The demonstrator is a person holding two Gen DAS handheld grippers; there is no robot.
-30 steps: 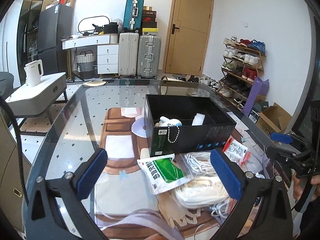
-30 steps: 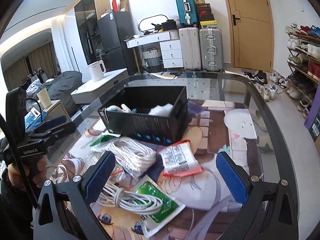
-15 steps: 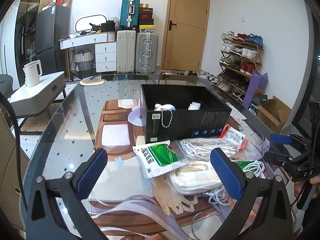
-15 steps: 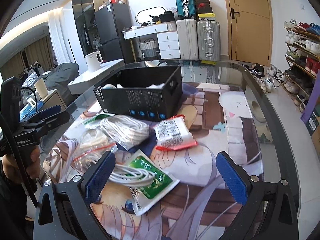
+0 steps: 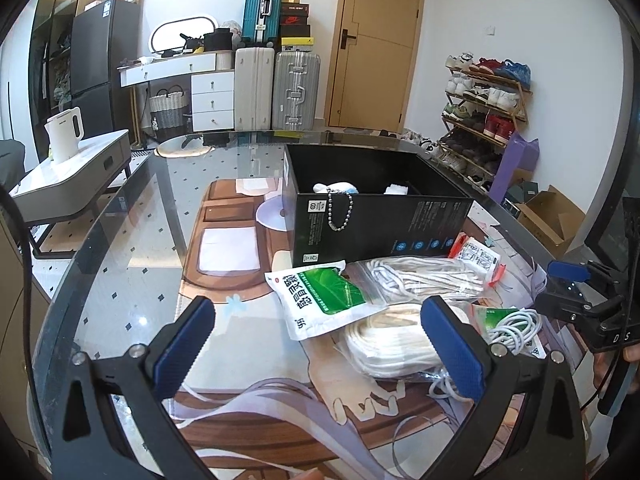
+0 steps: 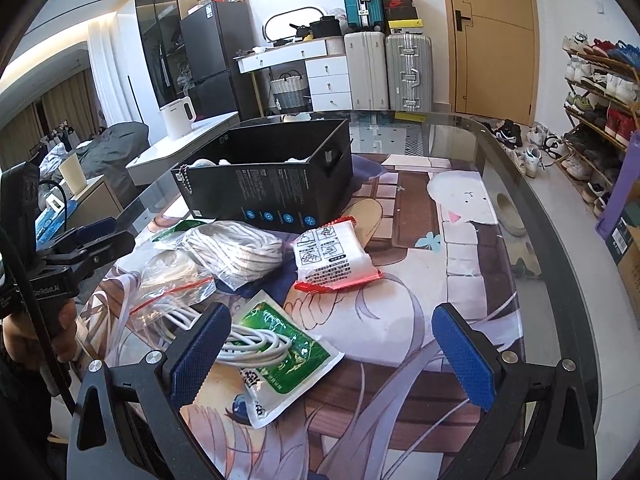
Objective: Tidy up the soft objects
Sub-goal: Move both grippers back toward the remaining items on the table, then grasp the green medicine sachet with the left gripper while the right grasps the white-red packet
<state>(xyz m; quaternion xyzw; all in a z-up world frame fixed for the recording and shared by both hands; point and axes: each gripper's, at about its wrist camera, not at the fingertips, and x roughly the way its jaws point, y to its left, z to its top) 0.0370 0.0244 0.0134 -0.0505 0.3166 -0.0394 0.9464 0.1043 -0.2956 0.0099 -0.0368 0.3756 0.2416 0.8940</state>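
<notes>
A black box (image 5: 372,220) (image 6: 272,184) stands on the glass table and holds a white plush with a ball chain (image 5: 336,189) and a white cloth (image 5: 396,189). In front of it lie a green-and-white pouch (image 5: 320,300), bagged white cords (image 5: 416,276) (image 6: 236,252), a red-edged white pouch (image 6: 332,260) (image 5: 476,256) and a second green pouch (image 6: 280,356) under a loose white cable (image 6: 248,344). My left gripper (image 5: 320,356) is open and empty, above the table before the pile. My right gripper (image 6: 332,356) is open and empty, near the second green pouch.
The round glass table (image 5: 120,240) covers a printed mat (image 6: 460,264). A white side table with a kettle (image 5: 64,140) stands to the left, suitcases (image 5: 276,88) and a door at the back, a shoe rack (image 5: 484,112) to the right.
Both grippers have drawn back from the box and pile, so the items look a little farther. Nothing on the table has moved; both grippers stay open.
</notes>
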